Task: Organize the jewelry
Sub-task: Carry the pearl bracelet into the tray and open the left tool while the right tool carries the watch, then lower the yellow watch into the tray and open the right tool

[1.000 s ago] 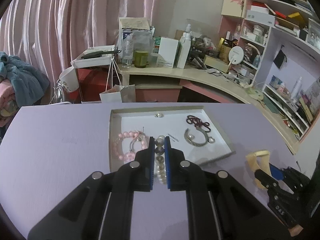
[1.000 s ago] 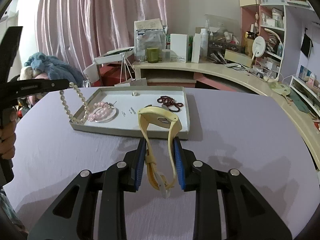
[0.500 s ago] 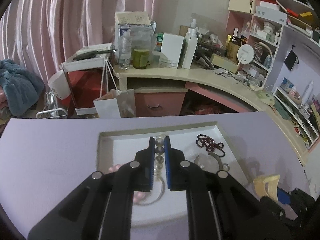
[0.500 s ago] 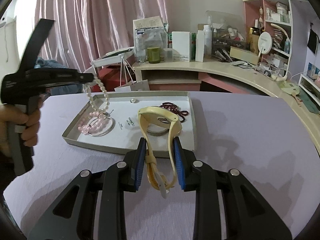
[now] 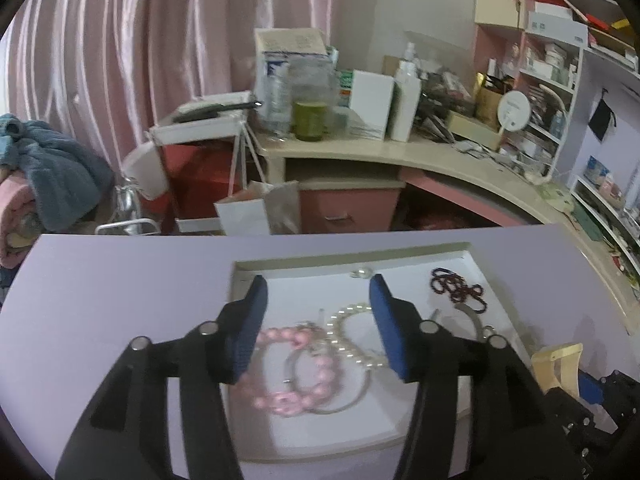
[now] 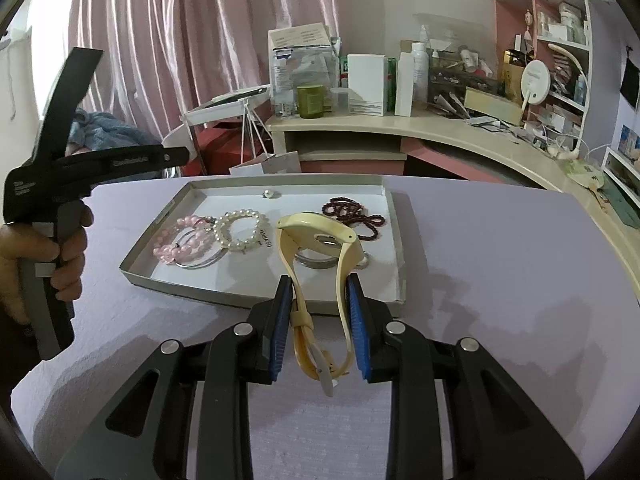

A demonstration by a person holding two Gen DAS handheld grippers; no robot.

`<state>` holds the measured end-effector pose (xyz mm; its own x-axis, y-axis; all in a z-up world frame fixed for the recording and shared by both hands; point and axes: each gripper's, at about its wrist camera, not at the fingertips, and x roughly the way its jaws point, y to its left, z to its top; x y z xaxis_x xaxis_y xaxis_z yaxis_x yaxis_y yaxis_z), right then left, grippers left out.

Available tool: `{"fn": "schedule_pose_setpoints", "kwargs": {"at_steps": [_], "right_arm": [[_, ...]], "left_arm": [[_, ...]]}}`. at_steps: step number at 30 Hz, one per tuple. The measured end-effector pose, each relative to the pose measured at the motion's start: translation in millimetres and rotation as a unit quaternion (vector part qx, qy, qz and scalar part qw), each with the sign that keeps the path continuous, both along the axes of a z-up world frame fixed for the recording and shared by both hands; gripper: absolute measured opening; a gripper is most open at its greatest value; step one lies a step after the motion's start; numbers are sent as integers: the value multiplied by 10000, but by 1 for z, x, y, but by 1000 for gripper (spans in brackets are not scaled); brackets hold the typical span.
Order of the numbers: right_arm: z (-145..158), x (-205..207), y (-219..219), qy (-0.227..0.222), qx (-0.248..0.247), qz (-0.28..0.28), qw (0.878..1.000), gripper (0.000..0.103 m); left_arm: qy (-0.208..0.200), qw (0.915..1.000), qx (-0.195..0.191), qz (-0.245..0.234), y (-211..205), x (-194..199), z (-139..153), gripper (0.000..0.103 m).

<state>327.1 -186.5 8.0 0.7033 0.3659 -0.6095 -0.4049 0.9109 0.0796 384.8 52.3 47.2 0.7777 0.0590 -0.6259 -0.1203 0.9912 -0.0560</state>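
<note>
Left gripper (image 5: 318,326) over the tray (image 6: 256,298), jaws opening, nothing between the pads; I see the pearl bracelet (image 6: 237,229) lying on the tray floor beneath it, touching the pink bead bracelet (image 6: 182,242). Right gripper (image 6: 320,330) clamped on a cream watch (image 6: 320,236), strap loop standing up at the tray's near edge. Dark red bead string (image 6: 354,214) at tray's far right. Table (image 6: 500,280) lilac.

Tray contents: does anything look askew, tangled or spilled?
Nothing spilled. In the tray the pearl bracelet lies partly over the pink bead bracelet and a silver bangle, a slightly overlapping heap; the dark bead string lies apart.
</note>
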Motion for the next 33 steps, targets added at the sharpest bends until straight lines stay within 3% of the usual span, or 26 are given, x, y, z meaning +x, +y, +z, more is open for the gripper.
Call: {"fn": "schedule_pose_setpoints", "kwargs": {"at_steps": [10,22,27,33], "right_arm": [[-6,43,20,297,212,-100,9993,29],[-32,94,36,592,401,-404,9966,30],[-37,90,36,492,355,-413,9973,61],[-28,76,23,383,436,-384,9976,67]], "left_arm": [[-200,9994,-183,236,29,-26,15,78],[-222,9994,-177,221,38,-33,14,79],[-221,9994,-178,193,37,-32,12,79],[-189,9994,-207,186,37,-31,9,79]]}}
